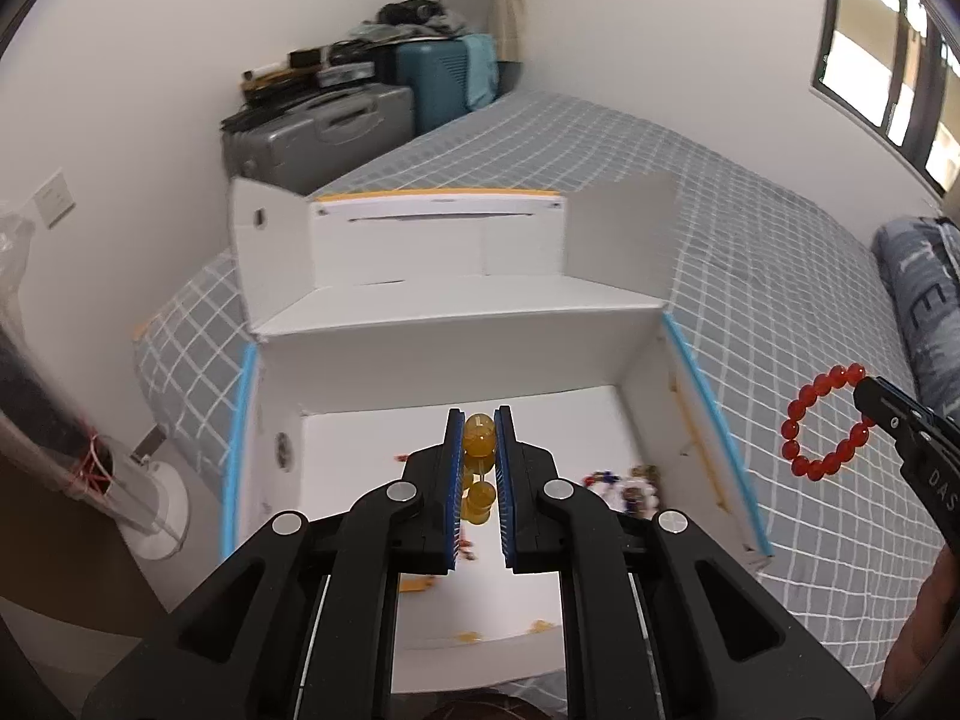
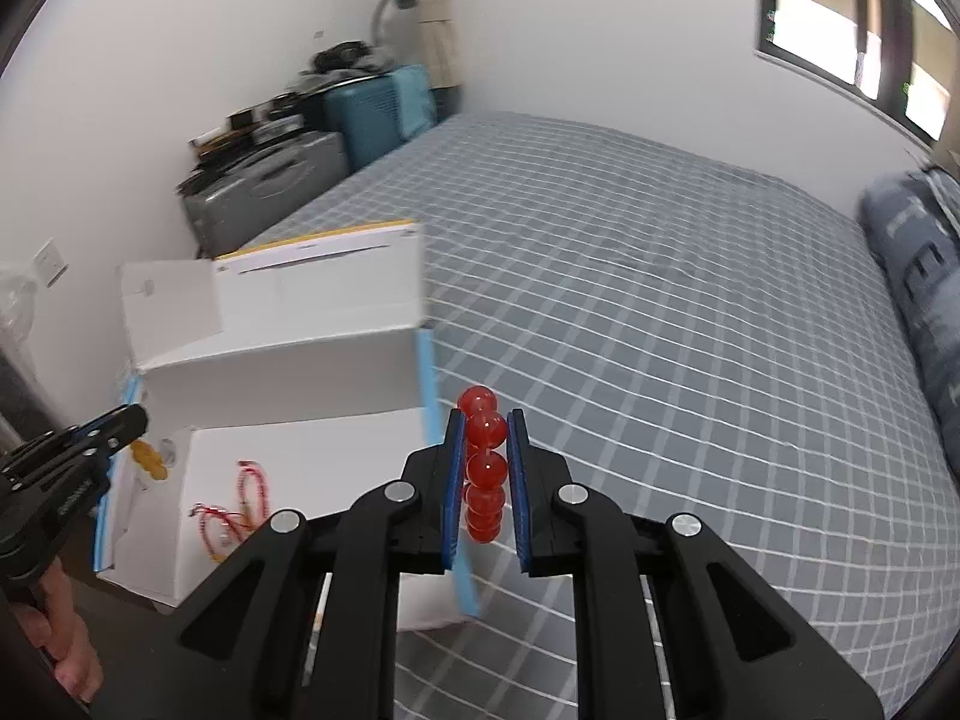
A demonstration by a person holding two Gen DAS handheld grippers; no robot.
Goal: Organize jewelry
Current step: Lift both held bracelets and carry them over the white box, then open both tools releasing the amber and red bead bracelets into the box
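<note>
Showing the sorting partway through: each claw carries one bracelet, neither yet laid down. The left claw (image 1: 479,450) is clamped on a yellow bracelet (image 1: 478,435) directly over the open white box (image 1: 456,348), which sits on the bed (image 1: 750,228). The right claw (image 2: 486,450) is clamped on a red bracelet (image 2: 485,468) just beyond the box's right, blue-edged wall, above the bed. Inside the box, several pieces remain loose and unsorted: red cords (image 2: 231,516) on its floor and mixed beads (image 1: 630,480) near its right wall. Judged from this, most of the task is left. The left view alone shows the red bracelet as a full ring; the right view alone shows the red cords. Behind the box stand suitcases (image 1: 318,126).
</note>
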